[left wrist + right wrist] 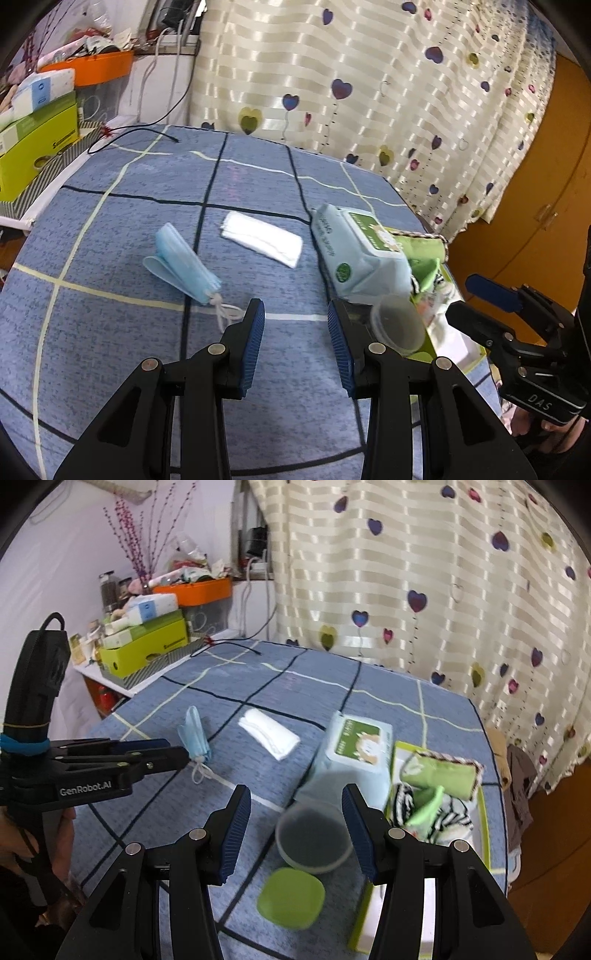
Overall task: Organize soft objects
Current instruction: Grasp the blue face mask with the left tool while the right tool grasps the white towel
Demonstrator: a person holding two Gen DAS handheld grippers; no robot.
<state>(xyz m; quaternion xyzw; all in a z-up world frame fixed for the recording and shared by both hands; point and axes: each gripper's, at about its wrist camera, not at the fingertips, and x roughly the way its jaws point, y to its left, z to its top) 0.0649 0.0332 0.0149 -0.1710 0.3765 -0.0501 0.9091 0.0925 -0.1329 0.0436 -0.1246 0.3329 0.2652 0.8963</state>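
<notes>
A stack of blue face masks (181, 262) (194, 734) and a folded white cloth (262, 238) (267, 733) lie on the blue checked tablecloth. A pale blue wet-wipes pack (354, 254) (354, 749) leans beside a green tray (484, 812) that holds a green cloth (439, 771) (421, 247) and striped socks (406, 805). My left gripper (295, 332) (184, 755) hovers open and empty, just right of the masks' ear loops. My right gripper (295, 801) (465, 299) stands open over a clear plastic cup (314, 842) (397, 326), pads apart from it.
A green lid (291, 897) lies in front of the cup. A side shelf at the left carries a lime box (147, 646) (33, 147) and an orange bin (192, 590). A heart-patterned curtain (369, 92) hangs behind the table. A black cable (140, 133) trails onto the far corner.
</notes>
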